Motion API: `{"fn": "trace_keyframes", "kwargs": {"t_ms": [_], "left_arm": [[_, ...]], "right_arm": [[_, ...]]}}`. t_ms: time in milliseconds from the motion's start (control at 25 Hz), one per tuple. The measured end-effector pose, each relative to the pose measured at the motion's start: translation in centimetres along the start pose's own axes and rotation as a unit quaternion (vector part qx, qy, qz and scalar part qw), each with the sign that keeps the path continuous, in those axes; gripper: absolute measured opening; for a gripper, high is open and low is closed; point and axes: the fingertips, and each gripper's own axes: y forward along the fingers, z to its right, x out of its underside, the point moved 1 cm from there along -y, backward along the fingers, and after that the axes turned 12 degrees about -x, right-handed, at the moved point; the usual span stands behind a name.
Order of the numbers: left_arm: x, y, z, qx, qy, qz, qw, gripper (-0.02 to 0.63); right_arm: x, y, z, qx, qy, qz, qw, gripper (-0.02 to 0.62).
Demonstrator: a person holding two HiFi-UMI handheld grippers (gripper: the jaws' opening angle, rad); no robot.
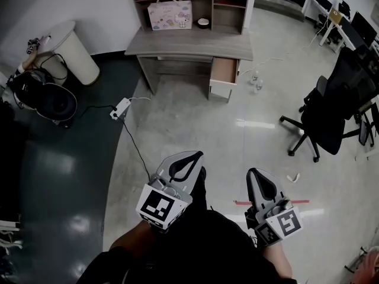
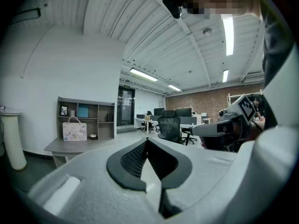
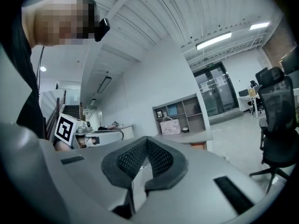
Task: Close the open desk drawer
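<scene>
Nothing is done yet: the drawer [image 1: 224, 71] is pulled out at the right end of the desk [image 1: 177, 43], well apart from me. The left gripper [image 1: 190, 157] and the right gripper [image 1: 256, 174] are both closed and empty.

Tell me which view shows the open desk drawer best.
Head view: the drawer is seen from above, pulled out under the desk. Right gripper view catches a small sliver; left gripper view shows none.

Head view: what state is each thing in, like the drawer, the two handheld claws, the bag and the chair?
Desk drawer: open, pulled out from the desk.
Left gripper: shut, empty.
Right gripper: shut, empty.
Gift bag: upright on the desk.
Office chair: upright, apart from the desk.
</scene>
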Motion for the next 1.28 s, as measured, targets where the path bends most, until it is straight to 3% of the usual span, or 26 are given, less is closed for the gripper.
{"fn": "trace_keyframes", "kwargs": {"t_ms": [200,440,640,1000,1280], "left_arm": [[-1.0,7.4,-4.7,0.020,-0.011,-0.004,0.9997,0.006],[-2.7,15.4,-10.6,0.039,-0.001,0.003,0.9992,0.006],[-2.4,20.8,-14.9,0.034,-0.009,-0.006,0.9994,0.006],[0.0,31.2,-19.2,0.037,-0.027,-0.048,0.9978,0.006],[0.5,41.8,-21.2,0.039,-0.028,-0.060,0.9971,0.006]], "right_arm": [[-2.4,7.6,5.0,-0.006,0.020,0.005,1.000,0.012],[-4.5,16.1,11.2,-0.008,-0.002,-0.004,1.000,0.012],[-4.7,21.6,15.8,-0.008,0.013,-0.013,1.000,0.012],[-3.6,28.3,24.4,-0.015,0.053,-0.043,0.998,0.012],[-3.3,32.5,34.1,-0.028,0.070,-0.060,0.995,0.012]]}}
